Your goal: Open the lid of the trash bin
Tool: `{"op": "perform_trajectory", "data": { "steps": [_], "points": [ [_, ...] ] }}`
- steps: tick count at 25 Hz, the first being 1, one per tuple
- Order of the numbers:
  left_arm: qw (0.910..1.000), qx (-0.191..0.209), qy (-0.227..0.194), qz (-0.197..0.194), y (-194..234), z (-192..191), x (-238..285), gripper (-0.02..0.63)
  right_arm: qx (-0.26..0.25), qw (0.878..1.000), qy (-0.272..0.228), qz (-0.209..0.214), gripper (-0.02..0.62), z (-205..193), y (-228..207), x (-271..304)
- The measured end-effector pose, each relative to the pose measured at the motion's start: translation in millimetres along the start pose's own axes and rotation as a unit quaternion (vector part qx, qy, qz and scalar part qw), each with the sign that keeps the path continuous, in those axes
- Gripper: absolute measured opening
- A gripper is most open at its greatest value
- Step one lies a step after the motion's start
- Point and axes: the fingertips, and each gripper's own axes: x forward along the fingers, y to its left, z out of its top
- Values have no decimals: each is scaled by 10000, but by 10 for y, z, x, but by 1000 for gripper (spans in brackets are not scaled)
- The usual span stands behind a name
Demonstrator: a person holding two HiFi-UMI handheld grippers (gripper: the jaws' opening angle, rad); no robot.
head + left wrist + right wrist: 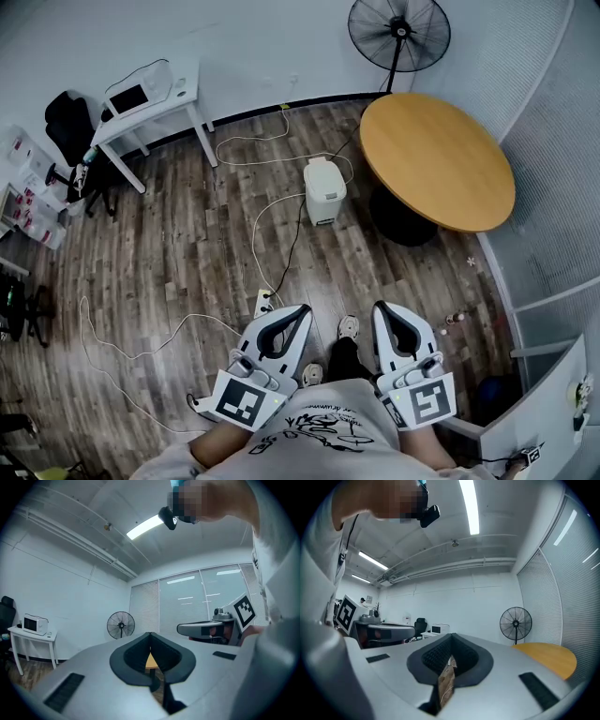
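The trash bin (324, 190) is a small white bin with its lid down. It stands on the wooden floor beside the round table, well ahead of both grippers. My left gripper (304, 310) and right gripper (382, 307) are held level, side by side, close to the person's body. Each has its jaws together with nothing between them. In the left gripper view the left gripper (150, 635) has its tips touching, and the right gripper (206, 629) shows to its right. The right gripper view has the right gripper (451, 636) shut in the same way.
A round wooden table (436, 159) stands right of the bin, with a black floor fan (398, 33) behind it. At the back left are a white desk (150, 94) and a black chair (66, 122). White cables (267, 230) and a power strip (264, 302) lie on the floor ahead.
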Motion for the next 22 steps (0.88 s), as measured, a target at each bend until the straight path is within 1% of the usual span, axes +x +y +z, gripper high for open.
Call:
{"op": "perform_trajectory", "data": {
  "steps": [11,18,22],
  "points": [
    [10000,63,-58,-10,201,50,469,15,-97,9999,-37,13,6,35,-380,337],
    [9999,88,-108,14,335,140,885,15,-165,9998,-66,63,6,95,-722,612],
    [9999,95,-117,47,416,174,1173,15,-150,9998,-62,69,6,95,-987,768]
  ]
}}
